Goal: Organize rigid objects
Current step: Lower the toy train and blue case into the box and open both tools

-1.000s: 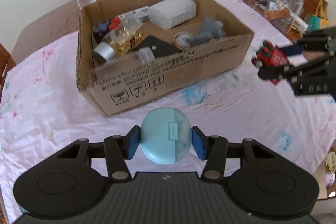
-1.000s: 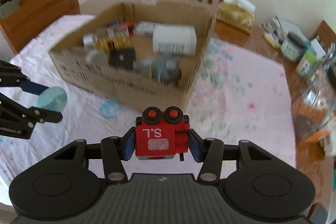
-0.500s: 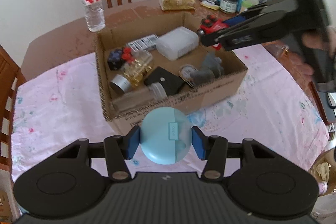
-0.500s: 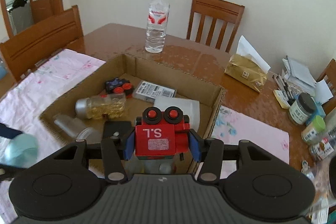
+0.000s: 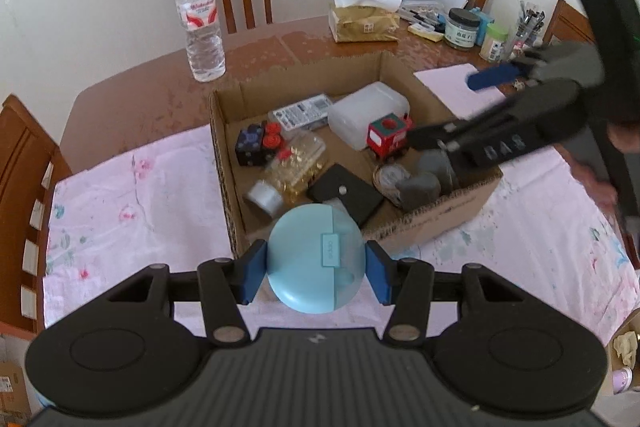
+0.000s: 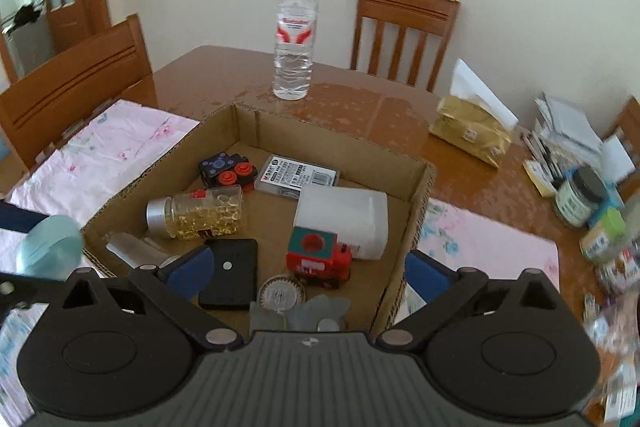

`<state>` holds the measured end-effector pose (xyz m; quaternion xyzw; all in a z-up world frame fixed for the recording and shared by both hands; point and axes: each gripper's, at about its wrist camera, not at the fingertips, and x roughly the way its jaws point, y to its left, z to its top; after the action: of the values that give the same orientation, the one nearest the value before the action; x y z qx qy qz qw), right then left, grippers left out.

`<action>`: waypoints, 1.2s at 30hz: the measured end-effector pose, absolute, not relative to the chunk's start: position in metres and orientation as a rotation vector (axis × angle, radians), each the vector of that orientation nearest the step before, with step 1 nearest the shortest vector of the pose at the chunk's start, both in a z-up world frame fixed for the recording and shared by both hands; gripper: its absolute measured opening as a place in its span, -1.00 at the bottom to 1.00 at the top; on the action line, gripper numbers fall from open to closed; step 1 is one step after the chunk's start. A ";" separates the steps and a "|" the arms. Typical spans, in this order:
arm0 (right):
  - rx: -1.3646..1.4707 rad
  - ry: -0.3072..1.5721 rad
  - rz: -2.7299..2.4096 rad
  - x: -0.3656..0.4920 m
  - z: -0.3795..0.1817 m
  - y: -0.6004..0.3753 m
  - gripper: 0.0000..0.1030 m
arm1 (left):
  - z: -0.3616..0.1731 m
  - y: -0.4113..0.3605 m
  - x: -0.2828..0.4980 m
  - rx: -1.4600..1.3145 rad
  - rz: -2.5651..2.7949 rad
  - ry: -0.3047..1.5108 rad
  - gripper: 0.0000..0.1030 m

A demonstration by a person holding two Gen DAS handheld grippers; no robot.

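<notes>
A light blue round case (image 5: 316, 263) is clamped between the blue pads of my left gripper (image 5: 316, 269), which is shut on it just above the near wall of the cardboard box (image 5: 440, 215). My right gripper (image 6: 308, 271) hangs over the box (image 6: 416, 195) with its jaws opening wide and nothing between the pads. The red toy train (image 6: 318, 255) lies on the box floor beneath them, against a white plastic container (image 6: 344, 219). The left wrist view shows the train (image 5: 388, 137) beside the right gripper (image 5: 440, 109).
The box also holds a bottle of gold capsules (image 6: 196, 213), a black toy with red wheels (image 6: 228, 171), a flat black case (image 6: 230, 273) and grey pieces. Behind it stand a water bottle (image 6: 294, 39), a gold tissue pack (image 6: 472, 135) and jars (image 6: 580, 199). Wooden chairs ring the table.
My right gripper moved over the box, opened and let go of the red train, which now lies inside. My left gripper rose with the blue case toward the box's near wall.
</notes>
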<state>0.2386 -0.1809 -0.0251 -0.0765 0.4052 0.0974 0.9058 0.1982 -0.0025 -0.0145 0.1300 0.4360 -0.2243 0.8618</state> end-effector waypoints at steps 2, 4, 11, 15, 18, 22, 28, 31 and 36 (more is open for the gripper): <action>-0.130 0.835 0.181 0.231 -0.022 -0.184 1.00 | -0.012 -0.007 0.206 0.280 -0.479 0.905 0.00; -0.103 0.832 0.162 0.223 -0.019 -0.188 1.00 | -0.009 -0.013 0.214 0.286 -0.489 0.895 0.00; -0.061 0.819 0.100 0.199 -0.012 -0.197 1.00 | -0.011 -0.041 0.260 0.283 -0.520 0.888 0.00; -0.057 0.814 0.059 0.189 -0.010 -0.202 1.00 | -0.022 -0.059 0.290 0.272 -0.529 0.909 0.00; -0.040 0.813 0.042 0.183 -0.008 -0.208 1.00 | -0.034 -0.071 0.311 0.287 -0.512 0.925 0.00; -0.039 0.818 0.007 0.177 -0.008 -0.214 1.00 | -0.045 -0.084 0.327 0.314 -0.495 0.926 0.00; -0.013 0.818 -0.020 0.172 -0.008 -0.221 1.00 | -0.058 -0.088 0.336 0.324 -0.462 0.942 0.03; -0.006 0.815 -0.020 0.170 -0.008 -0.222 1.00 | -0.053 -0.085 0.333 0.321 -0.440 0.902 0.42; -0.014 0.816 -0.012 0.173 -0.007 -0.217 1.00 | -0.029 -0.070 0.316 0.270 -0.397 0.752 0.92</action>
<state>0.1726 -0.2171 -0.0069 -0.0068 0.3967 -0.0060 0.9179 0.3161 -0.0703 -0.0285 0.1304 0.3638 -0.1921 0.9021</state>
